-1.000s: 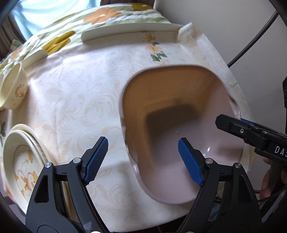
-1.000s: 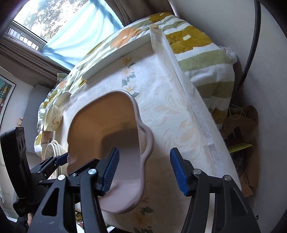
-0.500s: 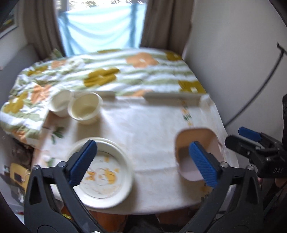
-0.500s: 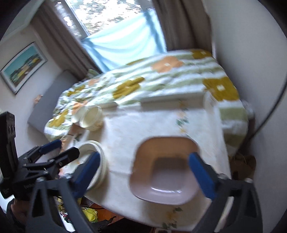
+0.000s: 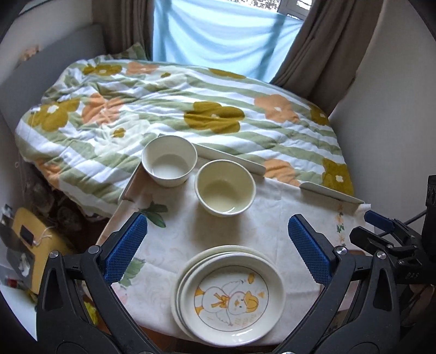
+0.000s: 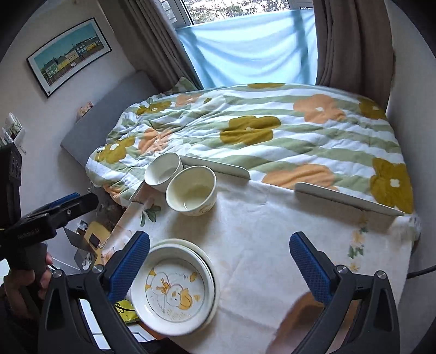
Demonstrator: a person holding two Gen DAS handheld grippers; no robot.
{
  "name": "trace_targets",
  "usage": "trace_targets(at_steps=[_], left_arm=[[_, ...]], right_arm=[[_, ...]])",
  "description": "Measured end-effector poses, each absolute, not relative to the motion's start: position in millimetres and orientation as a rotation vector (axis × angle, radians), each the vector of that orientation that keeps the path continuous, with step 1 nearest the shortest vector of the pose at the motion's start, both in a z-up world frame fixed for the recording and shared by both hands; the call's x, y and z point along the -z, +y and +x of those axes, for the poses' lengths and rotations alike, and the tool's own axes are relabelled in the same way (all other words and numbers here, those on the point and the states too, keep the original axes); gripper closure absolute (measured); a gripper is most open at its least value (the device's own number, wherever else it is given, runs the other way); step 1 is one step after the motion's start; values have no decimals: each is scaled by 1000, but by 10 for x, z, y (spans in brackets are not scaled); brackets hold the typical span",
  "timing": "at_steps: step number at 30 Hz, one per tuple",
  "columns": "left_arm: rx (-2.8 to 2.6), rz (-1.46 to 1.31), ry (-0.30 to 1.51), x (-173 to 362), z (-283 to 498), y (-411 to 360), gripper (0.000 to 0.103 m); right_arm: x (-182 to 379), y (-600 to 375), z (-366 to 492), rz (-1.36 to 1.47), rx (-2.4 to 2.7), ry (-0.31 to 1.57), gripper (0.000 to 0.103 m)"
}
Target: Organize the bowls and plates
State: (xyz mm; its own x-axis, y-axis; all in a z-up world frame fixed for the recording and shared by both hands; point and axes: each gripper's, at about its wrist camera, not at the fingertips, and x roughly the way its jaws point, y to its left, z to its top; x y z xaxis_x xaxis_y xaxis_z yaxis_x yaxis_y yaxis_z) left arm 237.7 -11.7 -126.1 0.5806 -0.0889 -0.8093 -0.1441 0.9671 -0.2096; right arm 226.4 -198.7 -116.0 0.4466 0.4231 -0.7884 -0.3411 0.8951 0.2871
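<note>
Daylight comes through a window [image 6: 245, 8] hung with a pale blue sheet [image 6: 253, 51] between brown curtains [image 6: 351, 43]. Below it lies a bed under a striped quilt with orange and ochre flowers [image 6: 272, 130]. A framed picture of coloured houses [image 6: 69, 54] hangs on the white wall [image 6: 90, 81]

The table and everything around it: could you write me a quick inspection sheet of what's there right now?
Surface: table under a floral cloth.
Job's things: stack of plates, duck picture on top; two bowls side by side behind it; pink dish, blurred, at the near edge.
Clutter: nothing seen on the table.
Claws: left claw and right claw both wide open, nothing between the pads.
Cables: one dark cable at the right edge.
Surroundings: flowered quilt, curtains, framed picture.
</note>
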Motion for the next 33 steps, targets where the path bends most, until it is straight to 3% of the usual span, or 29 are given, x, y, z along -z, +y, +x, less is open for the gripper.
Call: trace_targets(at_steps=[8,11,15,19,21,23,25,27,33], left_arm=[[-4,-380,1166,2145,3184,347,1],[31,-388,1223,2457,3413,370,7],[83,-399,1280,2751,3605,319,32],[129,-400,1299,2901,3716,265,50],[143,-403,1310,2948,3762,264,65],[156,-397,1316,2988,3785,253,69],[176,-393,1319,3008,3810,223,83],[187,-373,1316,3005,3834,190,86],[181,-311,1300,2980,3852,126,86]], right_arm=[[1860,-1410,3059,173,-437,1213,1],[2123,-1258,3244,190,-405,1268,3],[2386,-1187,3391,230,-373,1326,30],[2517,-1143,3467,234,-352,1353,48],[2556,-1114,3493,233,-353,1357,55],[2579,-1092,3512,236,-354,1361,66],[2597,-1077,3518,244,-350,1360,76],[2610,-1059,3519,239,-339,1367,87],[2614,-1067,3520,241,-332,1362,87]])
